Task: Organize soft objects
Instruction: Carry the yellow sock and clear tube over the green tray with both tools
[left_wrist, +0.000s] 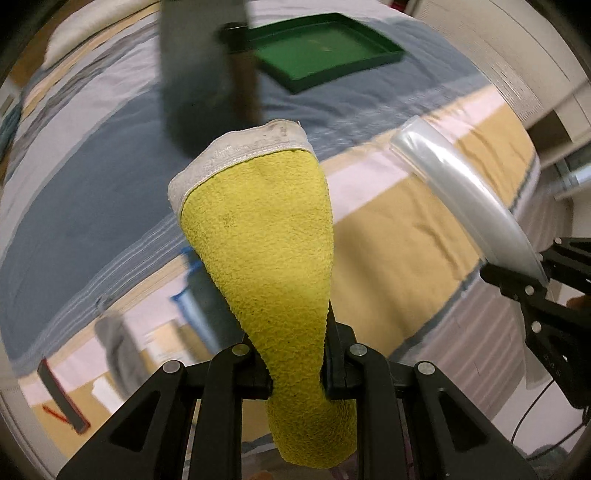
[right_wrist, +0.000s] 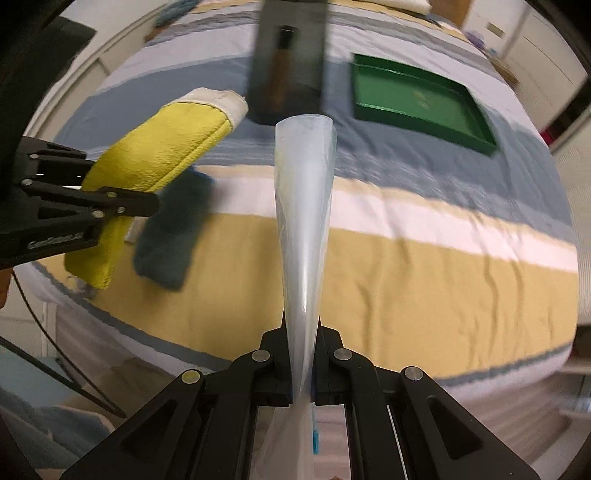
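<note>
yellow cloth (left_wrist: 266, 236): fuzzy, white-grey hemmed edge at the far end, pinched between the jaws, hangs in the air over the bed. In the right wrist view (right_wrist: 147, 155) it sticks out both sides of the jaws.
left gripper (left_wrist: 295, 354): jaws nearly closed, clamped on the yellow cloth, pointing down at the bed.
plastic bag (right_wrist: 304, 206): clear, held by one end, the rest fans out away from the jaws, off the bed. Also seen at the right edge of the left wrist view (left_wrist: 465, 188).
right gripper (right_wrist: 301, 354): jaws fully closed, pinching the bag; to the right of the left gripper, apart from it.
teal cloth (right_wrist: 170, 236): blurred, lies on the bedspread on the yellow stripe, below the yellow cloth.
green tray (right_wrist: 476, 129): shallow, on the blue stripe, far side of the bed, well apart from both grippers.
bedspread (right_wrist: 424, 266): blue, white, yellow stripes.
dark upright object (right_wrist: 288, 62): blurred, beside the tray; cannot tell what it is.
</note>
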